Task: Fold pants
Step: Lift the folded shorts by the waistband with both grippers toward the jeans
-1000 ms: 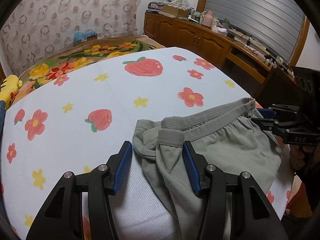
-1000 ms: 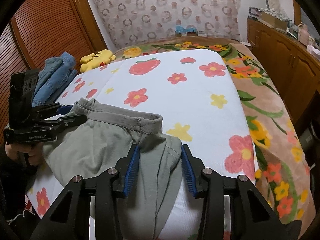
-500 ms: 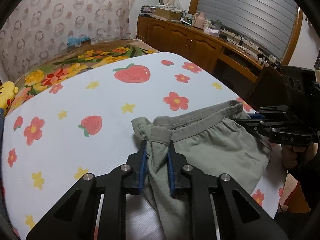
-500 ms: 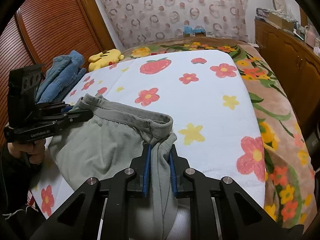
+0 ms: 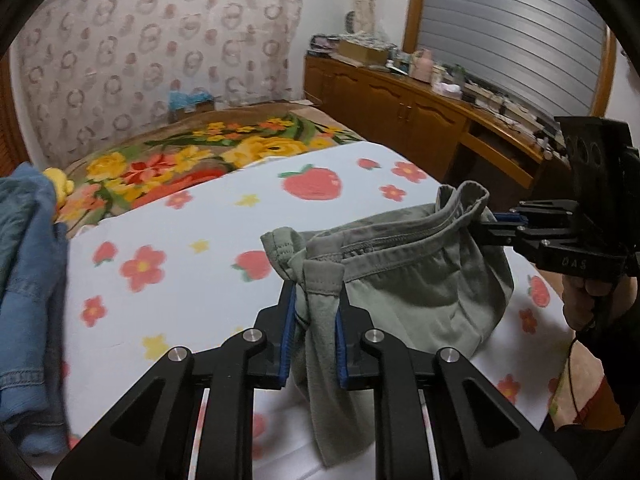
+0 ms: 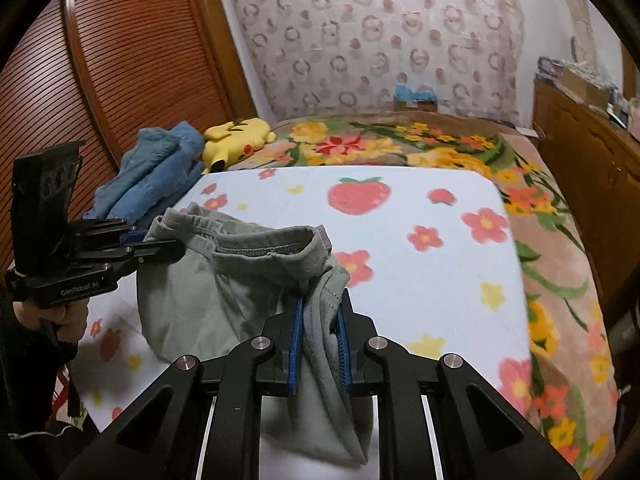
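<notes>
A bed (image 5: pixel 208 264) fills most of both views, covered by a white blanket (image 6: pixel 400 248) printed with strawberries and flowers; a brown floral blanket (image 6: pixel 560 264) shows along its far end and right-hand edge. A wooden cabinet (image 5: pixel 400 108) runs beside the bed, its top crowded with small items too blurred to tell apart. A slatted wooden door (image 6: pixel 100 60) stands at the bed's other side, and a patterned curtain (image 6: pixel 380 32) hangs behind the far end.

Blue jeans (image 6: pixel 156 176) lie piled near the bed's far left corner, with a yellow plush toy (image 6: pixel 236 140) just beside them toward the far end.

The grey-green pants (image 5: pixel 412 280) are held up above the near part of the bed, the waistband stretched between the two tools and the cloth sagging in a pouch below it.

The left gripper (image 5: pixel 316 312) is clenched on one end of the waistband; cloth fills the space between its blue pads and hangs down past them. The right gripper (image 6: pixel 320 320) is likewise clamped on the other end, a fold of fabric pressed between its pads and trailing below. Each wrist view shows the other tool at the far end of the waistband, held by a hand (image 6: pixel 52 316).
</notes>
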`<state>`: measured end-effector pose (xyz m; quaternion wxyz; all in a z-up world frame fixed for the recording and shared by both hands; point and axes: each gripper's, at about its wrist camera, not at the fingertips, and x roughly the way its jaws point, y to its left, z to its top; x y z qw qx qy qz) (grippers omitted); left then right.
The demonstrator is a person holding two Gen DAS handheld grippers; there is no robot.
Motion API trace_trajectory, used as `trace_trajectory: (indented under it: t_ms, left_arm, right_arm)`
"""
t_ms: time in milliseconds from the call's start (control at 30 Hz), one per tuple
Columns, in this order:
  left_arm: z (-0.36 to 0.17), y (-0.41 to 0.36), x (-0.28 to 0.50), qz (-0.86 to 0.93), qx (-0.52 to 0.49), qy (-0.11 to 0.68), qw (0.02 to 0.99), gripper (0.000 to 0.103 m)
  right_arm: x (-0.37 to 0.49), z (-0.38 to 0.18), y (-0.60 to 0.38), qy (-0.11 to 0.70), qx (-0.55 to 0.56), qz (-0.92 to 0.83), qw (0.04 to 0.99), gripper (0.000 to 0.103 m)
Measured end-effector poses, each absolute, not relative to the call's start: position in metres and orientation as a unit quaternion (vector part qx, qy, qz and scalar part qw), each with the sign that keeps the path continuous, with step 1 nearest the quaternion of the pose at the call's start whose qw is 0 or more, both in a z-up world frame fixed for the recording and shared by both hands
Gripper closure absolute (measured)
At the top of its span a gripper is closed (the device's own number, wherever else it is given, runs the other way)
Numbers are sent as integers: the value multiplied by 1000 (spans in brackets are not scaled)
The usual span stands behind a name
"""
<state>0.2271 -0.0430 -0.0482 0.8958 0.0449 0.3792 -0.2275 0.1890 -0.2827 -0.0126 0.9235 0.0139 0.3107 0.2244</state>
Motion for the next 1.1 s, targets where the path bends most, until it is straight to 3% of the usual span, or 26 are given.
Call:
trace_trajectory:
  t_ms: [400,1100]
  left_arm:
    - [-56,26,229,-166,10,387,907,85]
    - [21,122,221,-66,-12,288,955,85]
  right_arm:
    - [246,-13,-216,320,-18,275,906,87]
    - [278,63,-127,205,-88,338,914,88]
